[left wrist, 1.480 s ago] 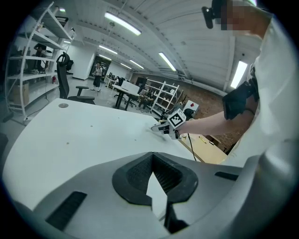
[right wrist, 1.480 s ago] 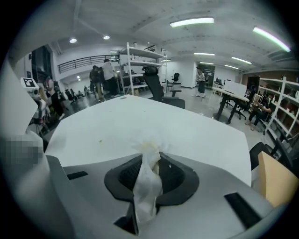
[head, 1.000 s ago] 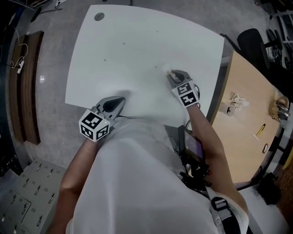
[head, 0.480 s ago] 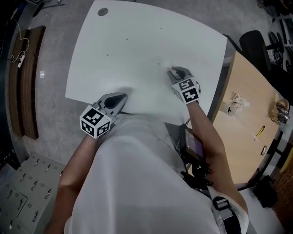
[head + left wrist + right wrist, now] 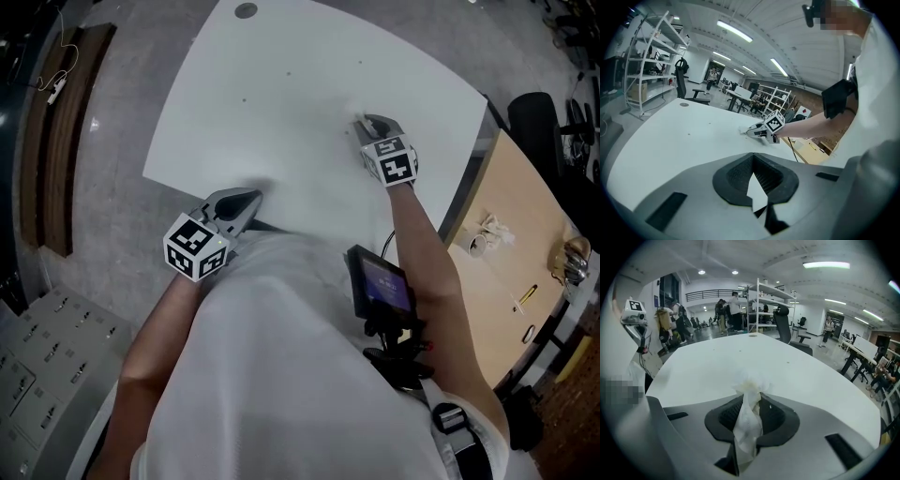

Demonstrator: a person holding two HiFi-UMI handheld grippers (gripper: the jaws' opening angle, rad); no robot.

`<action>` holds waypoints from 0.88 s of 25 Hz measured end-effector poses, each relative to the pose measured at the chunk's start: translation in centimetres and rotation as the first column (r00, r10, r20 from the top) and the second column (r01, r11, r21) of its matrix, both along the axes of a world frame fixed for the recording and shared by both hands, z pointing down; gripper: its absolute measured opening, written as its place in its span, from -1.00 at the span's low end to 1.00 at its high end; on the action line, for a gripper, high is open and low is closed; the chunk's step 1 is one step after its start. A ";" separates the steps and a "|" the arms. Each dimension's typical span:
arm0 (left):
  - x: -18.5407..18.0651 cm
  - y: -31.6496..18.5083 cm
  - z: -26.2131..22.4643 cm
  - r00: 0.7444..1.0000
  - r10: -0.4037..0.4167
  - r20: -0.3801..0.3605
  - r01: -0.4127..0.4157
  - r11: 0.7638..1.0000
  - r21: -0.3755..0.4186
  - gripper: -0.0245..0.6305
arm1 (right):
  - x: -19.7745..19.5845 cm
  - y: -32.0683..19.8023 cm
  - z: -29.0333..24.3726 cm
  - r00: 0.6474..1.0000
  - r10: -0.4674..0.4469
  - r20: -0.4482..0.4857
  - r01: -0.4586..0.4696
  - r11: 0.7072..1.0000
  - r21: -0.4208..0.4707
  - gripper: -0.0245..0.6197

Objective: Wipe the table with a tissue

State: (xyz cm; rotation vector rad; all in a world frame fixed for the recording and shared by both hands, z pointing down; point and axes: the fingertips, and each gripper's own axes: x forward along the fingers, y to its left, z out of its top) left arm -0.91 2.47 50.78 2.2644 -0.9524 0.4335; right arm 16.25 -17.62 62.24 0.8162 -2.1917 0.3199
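Observation:
My right gripper [image 5: 367, 123] is out over the right part of the white table [image 5: 281, 84], shut on a crumpled white tissue [image 5: 357, 119] that sticks out past its tips onto the table top. In the right gripper view the tissue [image 5: 748, 425] hangs pinched between the jaws of the right gripper [image 5: 751, 397]. My left gripper [image 5: 249, 198] rests at the table's near edge, jaws together and holding nothing. The left gripper view shows only a thin wedge of table between the jaws of the left gripper [image 5: 753, 165], with the right gripper [image 5: 758, 132] and the tissue [image 5: 742, 130] beyond.
A wooden table [image 5: 511, 234] stands to the right with a paper cup [image 5: 472, 246] and a pen [image 5: 526, 294] on it. A black chair [image 5: 539, 117] sits behind it. The white table has a round grommet [image 5: 246, 10] at its far corner. Shelving [image 5: 647, 61] stands further back.
My right gripper has slid the tissue farther across the table, away from the person. The left gripper has stayed by the near edge.

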 end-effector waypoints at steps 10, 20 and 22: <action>1.1 0.1 0.1 1.000 0.027 -0.003 -0.027 1.000 0.003 -0.91 | -1.7 3.0 -0.1 0.996 -0.086 -0.024 0.088 0.995 0.052 -0.71; 2.3 -0.8 -0.1 0.998 0.069 -0.002 -0.069 0.998 0.009 -0.91 | -6.2 10.4 -0.2 0.956 -0.294 -0.018 0.295 0.955 0.037 -0.71; 2.3 -0.9 -0.1 0.997 0.077 0.002 -0.077 0.997 0.011 -0.91 | -6.7 11.5 -0.1 0.943 -0.333 0.016 0.333 0.943 0.003 -0.71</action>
